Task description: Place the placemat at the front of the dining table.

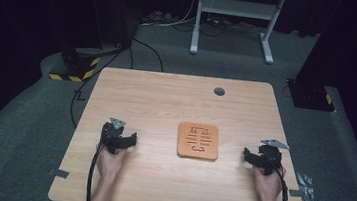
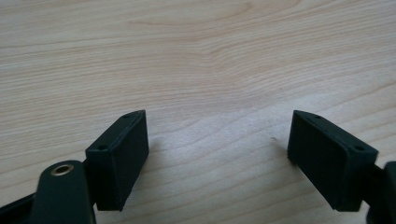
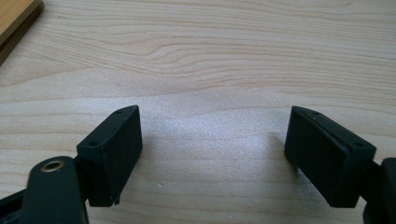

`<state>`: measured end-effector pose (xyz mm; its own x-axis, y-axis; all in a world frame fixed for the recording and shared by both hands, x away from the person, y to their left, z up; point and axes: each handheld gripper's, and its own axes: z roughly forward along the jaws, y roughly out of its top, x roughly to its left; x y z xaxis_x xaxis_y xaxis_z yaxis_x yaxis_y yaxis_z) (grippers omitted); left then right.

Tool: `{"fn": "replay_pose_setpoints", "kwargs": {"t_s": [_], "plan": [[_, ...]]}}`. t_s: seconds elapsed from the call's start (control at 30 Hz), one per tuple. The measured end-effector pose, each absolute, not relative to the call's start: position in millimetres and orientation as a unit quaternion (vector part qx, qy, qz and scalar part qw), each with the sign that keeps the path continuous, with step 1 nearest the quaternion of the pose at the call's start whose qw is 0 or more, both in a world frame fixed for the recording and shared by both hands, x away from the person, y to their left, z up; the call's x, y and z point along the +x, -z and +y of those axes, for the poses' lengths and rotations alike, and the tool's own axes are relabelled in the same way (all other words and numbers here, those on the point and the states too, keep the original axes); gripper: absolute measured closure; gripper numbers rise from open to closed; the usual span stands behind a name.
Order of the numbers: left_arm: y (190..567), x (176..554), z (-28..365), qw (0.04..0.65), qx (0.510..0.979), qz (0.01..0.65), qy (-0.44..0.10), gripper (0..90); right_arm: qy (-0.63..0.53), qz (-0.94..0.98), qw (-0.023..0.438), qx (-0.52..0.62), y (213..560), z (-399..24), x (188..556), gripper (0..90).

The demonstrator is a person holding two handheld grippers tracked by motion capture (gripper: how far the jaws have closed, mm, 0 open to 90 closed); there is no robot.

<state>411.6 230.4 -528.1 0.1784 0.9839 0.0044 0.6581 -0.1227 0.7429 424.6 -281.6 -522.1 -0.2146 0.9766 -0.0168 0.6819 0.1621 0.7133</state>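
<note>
Wooden table under us, the orange-brown square block lies flat at its middle — between our grippers, apart from both. Left gripper and right gripper rest with jaws spread wide, holding nothing. We judge the work not yet begun — the block is untouched.

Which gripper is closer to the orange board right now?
Right, narrowly. The right gripper sits off the orange board's right edge, jaws open and empty; the left gripper sits a bit farther off its left edge, also open. Neither touches it.
</note>
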Motion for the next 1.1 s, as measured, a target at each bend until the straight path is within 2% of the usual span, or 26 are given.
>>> {"fn": "replay_pose_setpoints", "kwargs": {"t_s": [1.1], "plan": [[528.0, 414.1, 231.6, 0.313, 0.705, 0.582, -0.256, 20.5, -0.302, 0.720, 0.254, 0.571, 523.3, -280.4, 428.2, 18.5]]}}
